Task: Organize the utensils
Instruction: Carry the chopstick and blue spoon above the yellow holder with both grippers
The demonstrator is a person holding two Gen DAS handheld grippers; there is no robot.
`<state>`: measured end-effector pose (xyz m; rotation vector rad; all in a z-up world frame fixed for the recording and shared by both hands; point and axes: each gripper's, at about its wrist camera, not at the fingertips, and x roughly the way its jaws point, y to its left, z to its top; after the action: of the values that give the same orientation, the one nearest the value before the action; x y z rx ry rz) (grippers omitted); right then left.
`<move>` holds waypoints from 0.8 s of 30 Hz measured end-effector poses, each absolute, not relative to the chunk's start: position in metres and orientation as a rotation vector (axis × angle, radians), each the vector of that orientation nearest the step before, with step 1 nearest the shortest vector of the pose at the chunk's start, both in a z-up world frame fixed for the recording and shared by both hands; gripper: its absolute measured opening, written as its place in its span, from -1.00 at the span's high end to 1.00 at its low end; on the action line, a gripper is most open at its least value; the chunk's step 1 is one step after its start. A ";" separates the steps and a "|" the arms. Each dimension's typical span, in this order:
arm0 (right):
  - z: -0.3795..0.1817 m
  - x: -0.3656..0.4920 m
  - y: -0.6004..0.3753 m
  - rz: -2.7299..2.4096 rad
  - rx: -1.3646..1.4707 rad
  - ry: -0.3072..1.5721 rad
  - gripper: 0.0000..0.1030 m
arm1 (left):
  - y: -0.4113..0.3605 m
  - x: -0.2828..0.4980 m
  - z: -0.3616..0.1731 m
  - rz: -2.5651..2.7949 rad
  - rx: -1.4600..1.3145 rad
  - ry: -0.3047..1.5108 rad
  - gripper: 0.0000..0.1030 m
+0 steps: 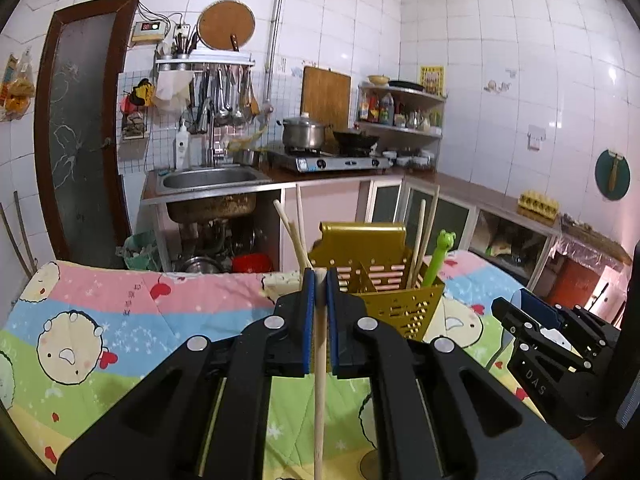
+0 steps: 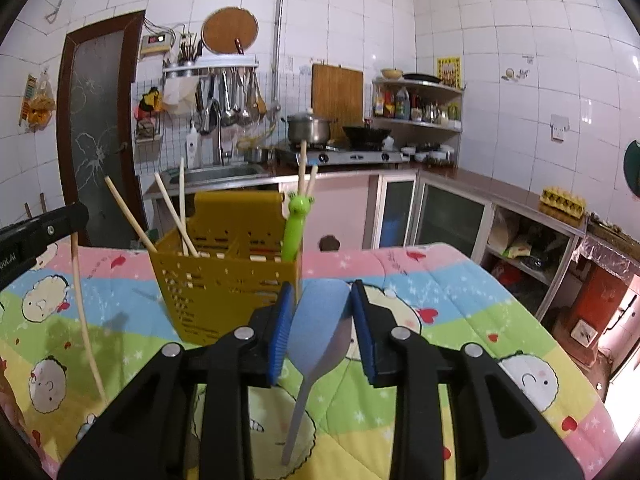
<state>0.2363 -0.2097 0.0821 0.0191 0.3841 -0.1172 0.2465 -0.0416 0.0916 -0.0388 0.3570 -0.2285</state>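
1. Left gripper (image 1: 320, 280) clamped tight on a wooden chopstick (image 1: 319, 392), which hangs down below the pads, tip over the quilt (image 1: 120, 312).
2. Right gripper (image 2: 322, 304) clamped on the bowl of a blue-grey spoon (image 2: 320, 320), handle pointing down.
3. Yellow utensil holder (image 2: 224, 280) stands on the quilt near its far edge, ahead of both grippers; chopsticks and a green frog-topped utensil (image 2: 296, 224) already inside.
4. Risk: the long chopstick may swing and knock the holder rim or the leaning sticks, likely tipping the light holder on soft quilt.
5. Risk: the spoon is held on a curved bowl, so it could slip or twist on release.
6. Grippers sit close, side by side; collision possible if both go in together.
7. Open room: near and right parts of the quilt are bare.
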 end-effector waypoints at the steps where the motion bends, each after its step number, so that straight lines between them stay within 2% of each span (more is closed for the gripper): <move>1: 0.083 0.236 -0.210 -0.115 0.017 0.376 0.42 | -0.040 0.246 0.092 -0.227 -0.040 0.346 0.91; 15: 0.086 0.243 -0.208 -0.085 -0.012 0.330 0.42 | -0.028 0.252 0.097 -0.264 -0.080 0.290 0.91; 24: 0.108 0.239 -0.213 -0.070 0.003 0.292 0.43 | -0.026 0.253 0.113 -0.285 -0.098 0.277 0.91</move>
<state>0.2394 -0.2125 0.1075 0.0032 0.2923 -0.0701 0.2534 -0.0259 0.1129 -0.0978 0.2766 -0.2854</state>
